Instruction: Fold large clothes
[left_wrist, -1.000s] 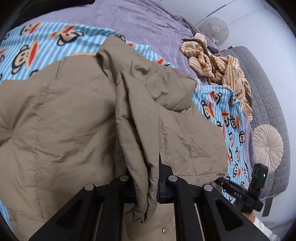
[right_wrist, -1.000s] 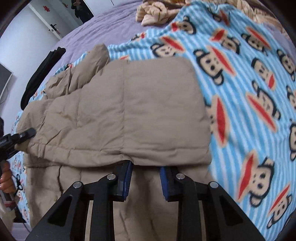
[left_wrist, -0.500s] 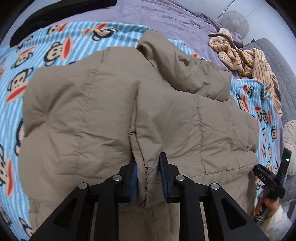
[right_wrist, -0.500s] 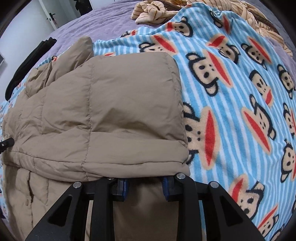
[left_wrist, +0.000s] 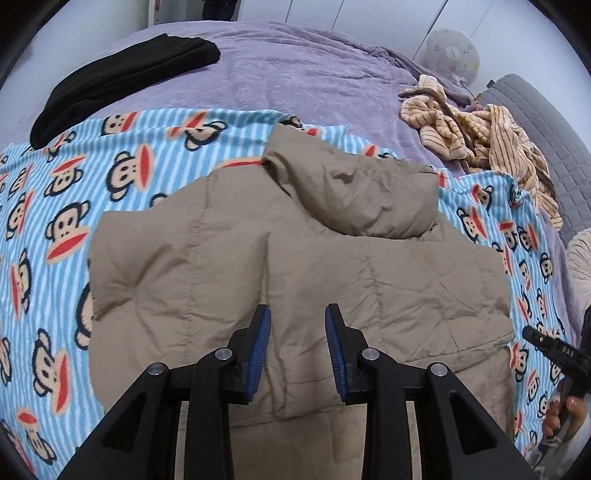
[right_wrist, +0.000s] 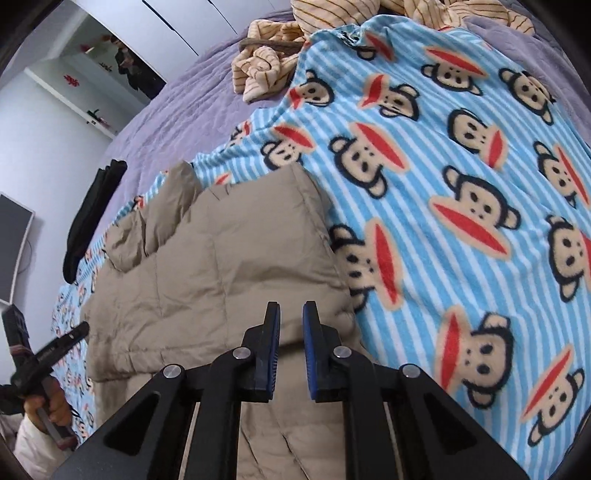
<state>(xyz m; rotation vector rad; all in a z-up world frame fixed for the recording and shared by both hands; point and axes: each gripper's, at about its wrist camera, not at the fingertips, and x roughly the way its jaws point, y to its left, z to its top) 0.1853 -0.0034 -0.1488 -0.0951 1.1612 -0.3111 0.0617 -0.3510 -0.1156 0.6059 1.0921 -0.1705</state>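
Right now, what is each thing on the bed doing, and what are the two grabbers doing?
Puffy tan quilted jacket: folded over, lying flat, held by neither gripper.
Left gripper: jaws open, empty, above the jacket.
Right gripper: jaws open, empty.
Blue striped monkey-print fleece blanket: spread under the jacket.
Black folded garment: lying by itself.
Beige striped clothes: crumpled heap.

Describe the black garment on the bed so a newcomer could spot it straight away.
Start from the purple bedspread that covers the bed, and look past the blue striped monkey blanket where the tan puffer jacket lies. The black garment rests along the blanket's far left edge, partly on the bedspread. It is the only plain black cloth there, unlike the beige striped clothes heaped on the right.
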